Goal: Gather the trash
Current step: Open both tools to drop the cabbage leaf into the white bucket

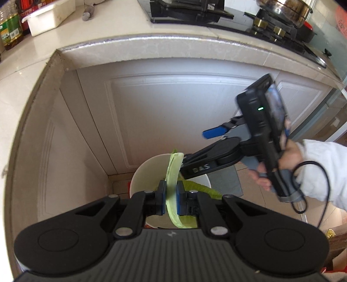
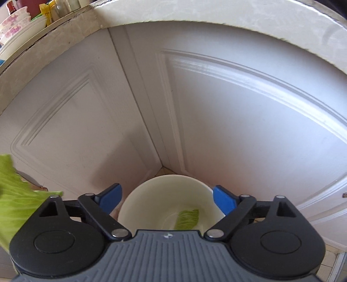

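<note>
My left gripper (image 1: pixel 171 198) is shut on a pale green cabbage leaf (image 1: pixel 173 171) and holds it above a white round trash bin (image 1: pixel 147 171) on the floor in the cabinet corner. My right gripper (image 2: pixel 167 197) is open and empty, right over the bin (image 2: pixel 151 195); a small green leaf piece (image 2: pixel 187 219) lies inside the bin. In the left wrist view the right gripper (image 1: pixel 193 149) reaches in from the right, its blue fingertip (image 1: pixel 213 131) spread away. The held leaf (image 2: pixel 15 195) shows at the left edge of the right wrist view.
White cabinet doors (image 1: pixel 173 112) meet in a corner behind the bin. The counter (image 1: pixel 151 47) overhangs above, with a gas stove (image 1: pixel 271 26), a white tub (image 1: pixel 49 17) and an oil bottle (image 1: pixel 9 28). Stacked bowls (image 2: pixel 15 28) stand on the counter at left.
</note>
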The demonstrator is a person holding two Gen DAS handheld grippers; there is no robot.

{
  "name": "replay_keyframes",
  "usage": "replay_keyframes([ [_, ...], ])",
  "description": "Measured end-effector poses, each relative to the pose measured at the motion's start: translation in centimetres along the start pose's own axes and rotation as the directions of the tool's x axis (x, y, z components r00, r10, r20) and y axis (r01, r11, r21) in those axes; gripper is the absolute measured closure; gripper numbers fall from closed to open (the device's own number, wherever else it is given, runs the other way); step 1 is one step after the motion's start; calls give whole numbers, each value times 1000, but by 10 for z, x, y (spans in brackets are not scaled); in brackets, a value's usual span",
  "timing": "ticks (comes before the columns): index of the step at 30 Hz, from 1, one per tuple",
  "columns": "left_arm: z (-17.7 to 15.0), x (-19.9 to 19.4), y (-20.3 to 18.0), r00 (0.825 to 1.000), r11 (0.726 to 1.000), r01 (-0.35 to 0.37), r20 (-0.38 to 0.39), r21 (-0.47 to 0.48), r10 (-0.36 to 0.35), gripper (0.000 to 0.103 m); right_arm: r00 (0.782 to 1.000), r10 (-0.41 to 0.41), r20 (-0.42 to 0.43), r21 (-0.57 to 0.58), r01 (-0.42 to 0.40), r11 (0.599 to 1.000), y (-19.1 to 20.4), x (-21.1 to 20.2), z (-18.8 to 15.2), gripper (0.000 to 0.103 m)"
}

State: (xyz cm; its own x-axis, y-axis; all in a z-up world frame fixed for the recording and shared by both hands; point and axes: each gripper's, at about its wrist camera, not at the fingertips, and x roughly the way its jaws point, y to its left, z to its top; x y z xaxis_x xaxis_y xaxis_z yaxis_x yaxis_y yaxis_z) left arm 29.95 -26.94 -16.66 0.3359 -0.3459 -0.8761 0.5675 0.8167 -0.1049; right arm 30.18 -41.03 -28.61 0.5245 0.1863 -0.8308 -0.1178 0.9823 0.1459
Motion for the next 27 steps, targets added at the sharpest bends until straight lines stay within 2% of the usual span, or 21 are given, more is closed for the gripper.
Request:
replay_keyframes([
  [9, -2, 75, -8, 995, 998, -64, -80, -24, 62, 96, 998, -61, 22, 32, 60, 998, -25, -27, -17, 6],
  [13, -5, 108, -9, 991, 997, -69, -120, -43, 64, 96, 996, -81, 27, 34, 80, 996, -35, -36, -22, 6],
  [22, -6, 159, -11, 987, 996, -84, -142, -40, 77, 93, 996, -85, 21, -11, 85, 996, -35, -55, -35, 5],
  [23, -6, 162, -11, 987, 995, -92, -139, -31, 87, 91, 997, -77, 20, -18, 77, 997, -33, -57, -37, 5],
  [24, -6, 165, -11, 986, 995, -97, -140, -28, 92, 80, 997, -71, 18, -22, 72, 997, -31, -58, -39, 5],
  [25, -6, 168, -11, 985, 994, -101, -143, -28, 96, 60, 997, -69, 17, -28, 69, 997, -30, -58, -40, 5],
  [26, -6, 170, -11, 985, 994, -109, -140, -29, 104, 50, 998, -66, 14, -35, 67, 997, -29, -58, -41, 5],
  [27, -6, 169, -10, 985, 992, -123, -128, -29, 118, 34, 998, -64, 9, -40, 65, 997, -28, -57, -43, 5],
])
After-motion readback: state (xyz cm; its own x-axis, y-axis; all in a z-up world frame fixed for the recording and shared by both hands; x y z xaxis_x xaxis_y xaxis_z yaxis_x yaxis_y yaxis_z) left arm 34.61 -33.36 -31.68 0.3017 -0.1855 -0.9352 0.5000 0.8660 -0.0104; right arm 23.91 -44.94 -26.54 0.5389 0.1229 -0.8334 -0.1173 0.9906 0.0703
